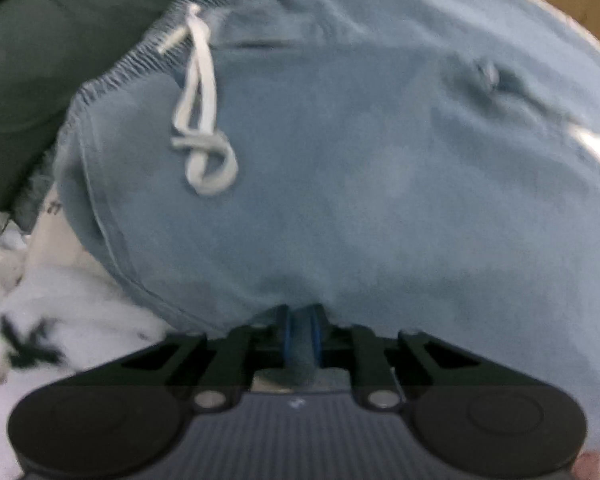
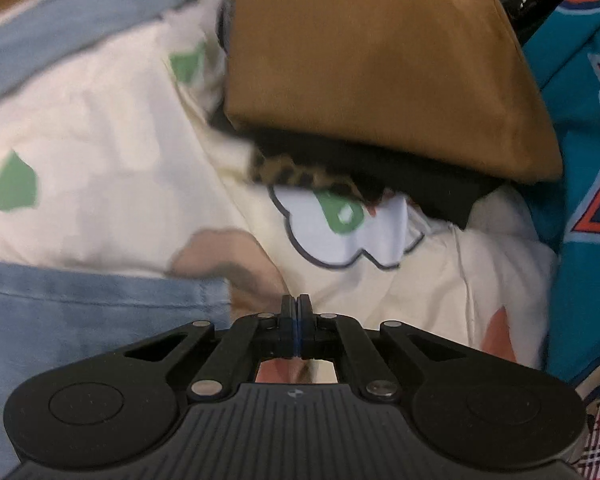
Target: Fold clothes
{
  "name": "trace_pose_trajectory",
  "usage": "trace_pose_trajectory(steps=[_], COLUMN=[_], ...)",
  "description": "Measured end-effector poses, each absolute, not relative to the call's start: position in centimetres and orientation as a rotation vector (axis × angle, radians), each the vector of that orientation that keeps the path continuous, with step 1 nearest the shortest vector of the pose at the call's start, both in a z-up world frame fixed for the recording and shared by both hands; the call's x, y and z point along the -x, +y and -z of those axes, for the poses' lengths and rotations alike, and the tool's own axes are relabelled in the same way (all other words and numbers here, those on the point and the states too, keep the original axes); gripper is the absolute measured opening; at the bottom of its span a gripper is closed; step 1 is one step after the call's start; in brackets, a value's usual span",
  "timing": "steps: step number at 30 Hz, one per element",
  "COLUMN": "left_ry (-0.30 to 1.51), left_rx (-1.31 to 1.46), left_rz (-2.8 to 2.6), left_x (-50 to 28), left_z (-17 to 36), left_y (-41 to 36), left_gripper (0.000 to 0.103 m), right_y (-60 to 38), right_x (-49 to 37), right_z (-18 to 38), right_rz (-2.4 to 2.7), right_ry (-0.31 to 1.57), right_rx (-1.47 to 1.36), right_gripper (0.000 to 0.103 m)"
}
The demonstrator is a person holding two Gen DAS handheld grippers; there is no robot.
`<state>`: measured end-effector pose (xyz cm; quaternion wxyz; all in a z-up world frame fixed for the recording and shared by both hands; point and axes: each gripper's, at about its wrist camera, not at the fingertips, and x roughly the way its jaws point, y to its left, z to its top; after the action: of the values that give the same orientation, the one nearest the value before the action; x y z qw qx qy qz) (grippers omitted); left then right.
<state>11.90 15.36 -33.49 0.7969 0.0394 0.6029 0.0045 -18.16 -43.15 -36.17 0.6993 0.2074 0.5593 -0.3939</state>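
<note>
In the left wrist view we see our left gripper pinched on a fold of the blue sweat shorts, whose white drawstring lies knotted near the waistband, beside a dark green garment. In the right wrist view our right gripper has its jaws pressed together; whether any cloth sits between them we cannot tell. It hangs over a cream patterned sheet, the blue cloth just beside it and a brown folded garment beyond.
</note>
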Motion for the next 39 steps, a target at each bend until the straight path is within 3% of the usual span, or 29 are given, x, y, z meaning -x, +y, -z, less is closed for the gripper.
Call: trace_pose_trajectory(steps=[10,20,23,27,39], left_ry=[1.205,1.183,1.185,1.16,1.145], left_rx=[-0.025,-0.011,-0.031,-0.062,-0.055], left_rz=[0.05,0.051,0.057,0.046,0.017], left_x=[-14.6,-19.0,-20.5,-22.3,-27.9], left_z=[31.9,34.4,35.0,35.2,35.7], left_y=[14.9,14.2,14.0,13.5,13.8], left_gripper=[0.014,0.015,0.014,0.014,0.009], right_y=[-40.2,-35.9,-35.5,-35.3,-35.5], right_x=[15.0,13.2,13.4,13.5,13.8], right_z=[34.3,37.0,37.9,38.4,39.1], right_rz=[0.713,0.552,0.56,0.549,0.532], right_ry=[1.092,1.207,1.23,1.24,1.233], right_rx=[-0.519,-0.545,-0.546,-0.55,-0.563], right_gripper=[0.004,0.006,0.02,0.026,0.029])
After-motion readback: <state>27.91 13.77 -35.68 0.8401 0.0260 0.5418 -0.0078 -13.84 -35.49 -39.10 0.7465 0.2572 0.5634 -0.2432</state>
